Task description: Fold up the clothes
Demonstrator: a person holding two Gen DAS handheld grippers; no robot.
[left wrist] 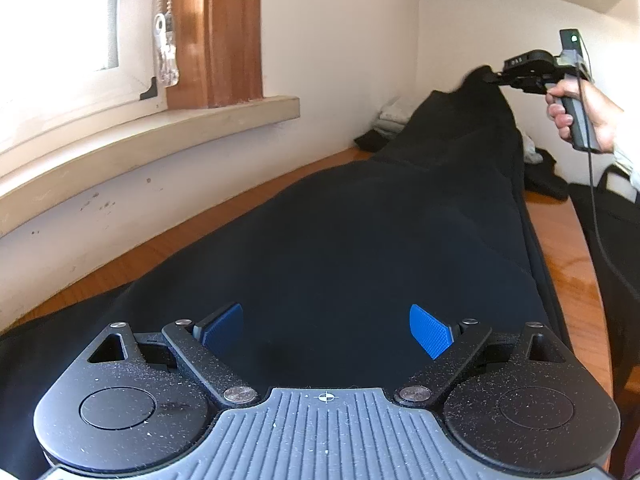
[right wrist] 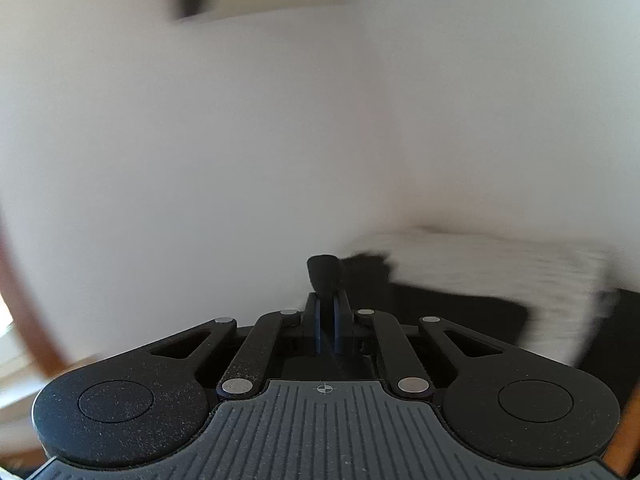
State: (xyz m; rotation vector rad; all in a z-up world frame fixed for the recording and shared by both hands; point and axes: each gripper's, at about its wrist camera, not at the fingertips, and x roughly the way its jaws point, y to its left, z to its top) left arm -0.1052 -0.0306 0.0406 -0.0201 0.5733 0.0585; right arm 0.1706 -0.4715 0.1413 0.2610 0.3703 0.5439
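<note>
The black garment (left wrist: 340,232) is lying stretched across the wooden table (left wrist: 568,272), filling the middle of the left wrist view from the bottom edge up toward the upper right, where its far end is lifting off the surface. We are holding our left gripper (left wrist: 326,330) low over the near part of the cloth, at the bottom centre of the frame, with its blue pads (left wrist: 430,330) standing wide apart and nothing pinched between them; the dark fabric is only showing beneath the gap. We cannot tell whether the fingertips are touching the cloth.

In the upper right of the same view, our right gripper (left wrist: 494,77) is clamping the raised far end of the garment, and our right hand (left wrist: 588,114) is wrapping around its handle, with a black cable (left wrist: 592,200) hanging down from it. In the right wrist view the right gripper (right wrist: 327,300) is sitting at the lower centre with its jaws drawn together on a bunched tip of the black garment (right wrist: 324,272), which is poking up just above them. That view is blurring heavily: a pale wall is filling most of it, and a smeared white and dark mass is showing at the lower right.

A window sill (left wrist: 160,136) is running along the left of the left wrist view, and some light and dark clothes (left wrist: 388,120) are lying in the far corner beside the garment.
</note>
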